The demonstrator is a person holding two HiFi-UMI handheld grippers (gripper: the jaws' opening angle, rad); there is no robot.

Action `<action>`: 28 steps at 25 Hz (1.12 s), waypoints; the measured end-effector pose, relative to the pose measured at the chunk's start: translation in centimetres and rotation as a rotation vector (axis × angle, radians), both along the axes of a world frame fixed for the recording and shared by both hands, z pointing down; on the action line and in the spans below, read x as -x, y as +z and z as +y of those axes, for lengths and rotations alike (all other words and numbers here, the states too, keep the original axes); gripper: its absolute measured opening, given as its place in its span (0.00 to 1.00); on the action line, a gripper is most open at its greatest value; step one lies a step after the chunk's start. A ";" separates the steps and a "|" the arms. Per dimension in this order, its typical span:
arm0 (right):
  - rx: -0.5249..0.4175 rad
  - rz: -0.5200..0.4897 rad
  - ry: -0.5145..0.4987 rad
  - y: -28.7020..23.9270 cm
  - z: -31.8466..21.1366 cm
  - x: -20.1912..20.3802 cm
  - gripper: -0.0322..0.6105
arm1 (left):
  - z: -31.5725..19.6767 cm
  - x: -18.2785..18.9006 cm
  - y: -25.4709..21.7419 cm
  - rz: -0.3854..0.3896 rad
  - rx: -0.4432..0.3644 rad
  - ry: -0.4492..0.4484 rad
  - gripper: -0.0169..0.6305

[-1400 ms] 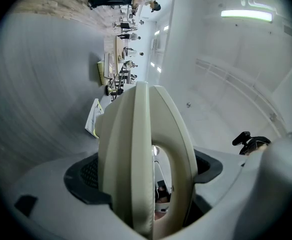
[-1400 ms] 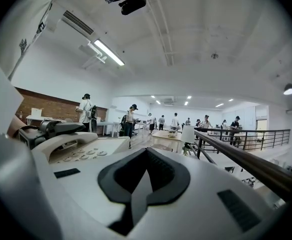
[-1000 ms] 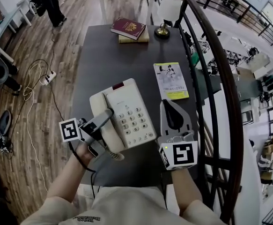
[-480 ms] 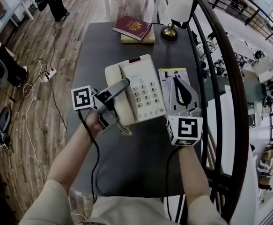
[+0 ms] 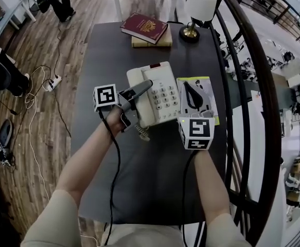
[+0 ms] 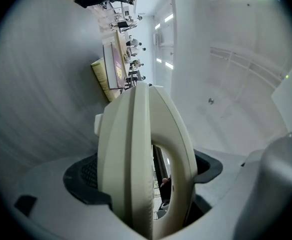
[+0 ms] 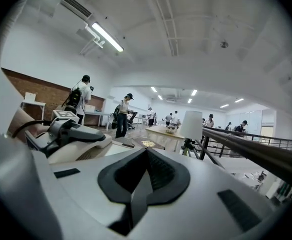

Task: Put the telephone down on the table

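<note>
Left gripper (image 5: 142,89) clamped on phone (image 5: 161,94) handset. Right gripper (image 5: 190,90) closed, empty, at phone's 3 o'clock. Dark table (image 5: 150,174); wood floor (image 5: 31,133).

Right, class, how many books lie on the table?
3: a red book on a tan book at the far end, and a yellow booklet partly under the right gripper.

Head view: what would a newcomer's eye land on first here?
The cream push-button telephone stands out at the middle of the dark grey table, its handset side clamped in the left gripper. Just to its right, the right gripper hovers shut and empty over a yellow-green booklet.
</note>
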State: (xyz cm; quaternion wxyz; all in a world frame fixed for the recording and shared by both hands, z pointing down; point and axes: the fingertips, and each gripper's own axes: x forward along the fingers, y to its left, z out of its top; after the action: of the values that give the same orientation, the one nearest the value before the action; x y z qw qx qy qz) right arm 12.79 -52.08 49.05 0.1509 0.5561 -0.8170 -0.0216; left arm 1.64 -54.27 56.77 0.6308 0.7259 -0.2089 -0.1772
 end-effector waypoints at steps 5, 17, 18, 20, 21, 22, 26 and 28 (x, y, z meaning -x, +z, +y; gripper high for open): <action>0.056 0.012 -0.014 3.6 -0.7 0.0 0.05 | -2.6 -0.7 5.2 -0.077 0.045 0.007 0.74; 0.170 -0.075 -0.004 9.5 2.9 -0.3 0.05 | -5.2 -1.8 11.7 -0.181 0.172 -0.027 0.74; 0.181 -0.079 -0.002 10.1 3.1 -0.4 0.05 | -5.2 -1.9 11.9 -0.193 0.169 -0.026 0.74; 0.196 -0.080 0.002 10.7 3.2 -0.9 0.05 | -5.4 -2.3 12.3 -0.251 0.144 -0.003 0.74; 0.199 -0.080 0.003 10.8 3.3 -1.1 0.05 | -5.4 -2.6 12.5 -0.286 0.131 0.014 0.74; 0.200 -0.080 0.004 10.9 3.3 -1.4 0.05 | -5.4 -2.7 12.7 -0.313 0.126 0.026 0.74; 0.202 -0.096 0.019 10.8 3.5 -2.2 0.05 | -5.4 -2.6 13.2 -0.354 0.154 0.018 0.74; 0.204 -0.104 0.028 10.7 3.7 -2.6 0.05 | -5.3 -2.6 13.7 -0.391 0.183 0.018 0.74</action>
State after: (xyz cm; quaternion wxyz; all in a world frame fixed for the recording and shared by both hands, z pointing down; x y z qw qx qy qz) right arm 15.39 -48.34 59.73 0.1646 0.5496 -0.8138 0.0927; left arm 4.23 -59.54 70.44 0.6431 0.6881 -0.3359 -0.0076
